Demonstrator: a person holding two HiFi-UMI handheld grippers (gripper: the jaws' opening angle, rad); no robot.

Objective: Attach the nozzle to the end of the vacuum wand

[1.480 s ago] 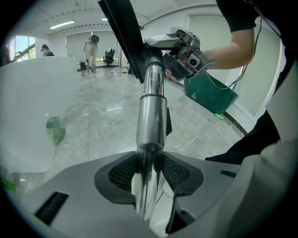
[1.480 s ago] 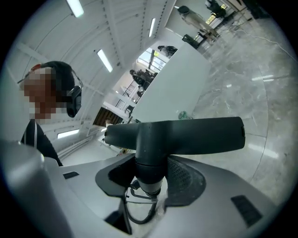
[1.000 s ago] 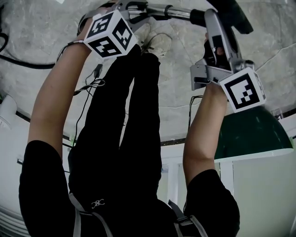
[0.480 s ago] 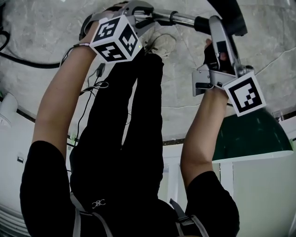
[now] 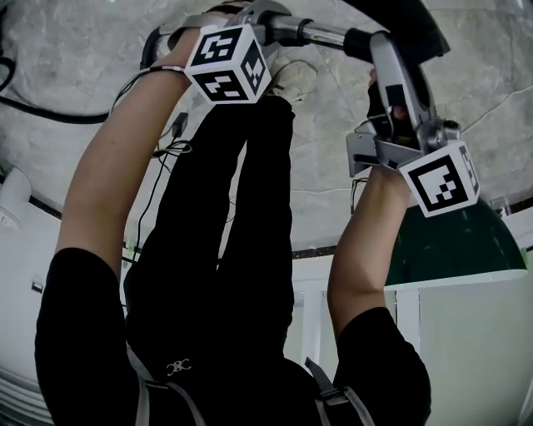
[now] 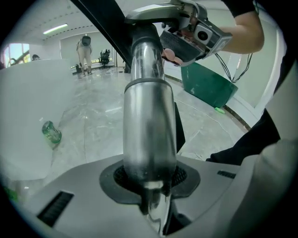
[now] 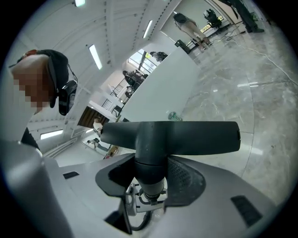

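The silver vacuum wand [image 5: 312,33] lies level at the top of the head view, high over the floor. My left gripper [image 5: 250,17] is around its left part; its jaws are closing, with the tube [image 6: 148,125] held between the pads of the left gripper [image 6: 149,186]. The black T-shaped nozzle [image 5: 408,25] sits at the wand's right end. My right gripper [image 5: 391,50] is shut on the nozzle's neck. In the right gripper view the nozzle's crossbar [image 7: 177,137] spans above the right gripper [image 7: 149,181]. Whether neck and tube are fully joined is hidden.
A green bin [image 5: 454,241] stands on the marble floor to the right, next to a white cabinet [image 5: 466,333]. A black cable [image 5: 42,112] lies at the left. A green bottle [image 6: 50,132] rests on a white surface. My black-trousered legs [image 5: 241,208] are below the wand.
My left gripper has slid right along the wand, toward the nozzle, and its cube has turned a little. The right gripper and the nozzle have barely moved.
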